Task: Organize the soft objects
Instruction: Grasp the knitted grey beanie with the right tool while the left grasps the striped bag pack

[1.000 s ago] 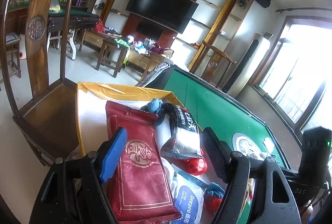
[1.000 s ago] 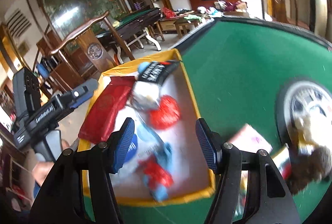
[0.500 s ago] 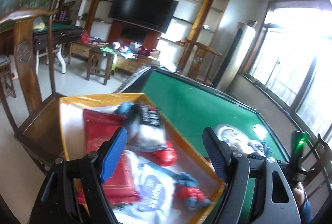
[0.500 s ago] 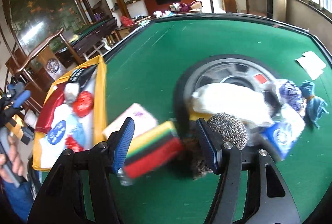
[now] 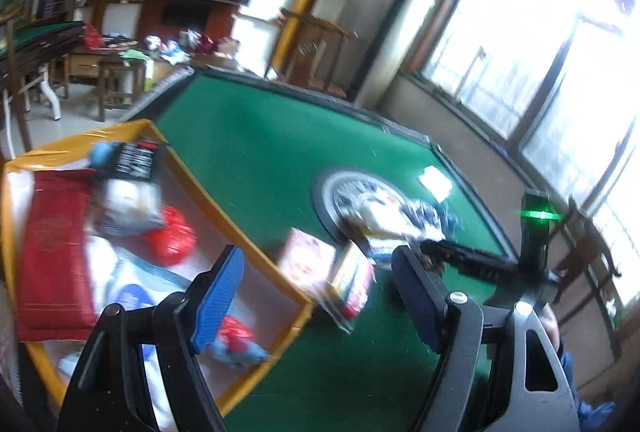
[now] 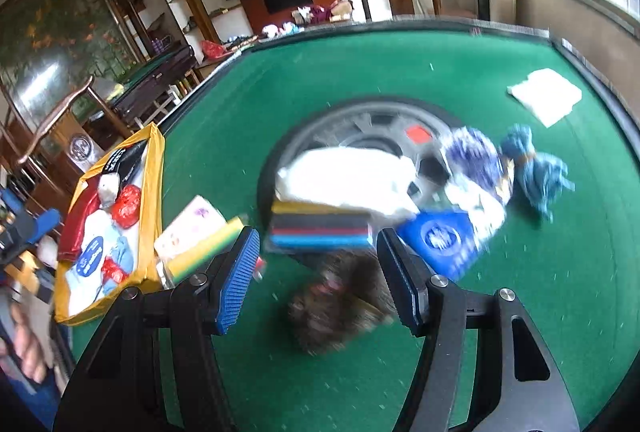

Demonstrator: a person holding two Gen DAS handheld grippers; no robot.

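A yellow-rimmed bin [image 5: 240, 228] [image 6: 154, 168] at the table's left holds a red packet [image 5: 52, 252], a red ball [image 5: 172, 240] and several other soft items. My left gripper [image 5: 320, 296] is open and empty above the bin's near right corner. My right gripper [image 6: 316, 272] is open and empty above a brown fuzzy item [image 6: 336, 308], near a striped sponge stack [image 6: 320, 230]. A white pack [image 6: 348, 184], a blue pouch [image 6: 440, 240] and a blue cloth toy [image 6: 536, 168] lie around the table's centre disc [image 6: 320, 136]. A pink-white tissue pack [image 5: 306, 264] [image 6: 188, 232] lies beside the bin.
The green felt table [image 6: 360, 72] has a raised dark rim. A white folded cloth [image 6: 546, 96] lies at the far right. Wooden chairs [image 6: 60, 112], a second table and a TV wall stand behind. The right gripper's body [image 5: 536, 256] shows in the left wrist view.
Both grippers have swung right, away from the bin toward the table's centre. The right one now hangs over the pile of items. Both stay open.
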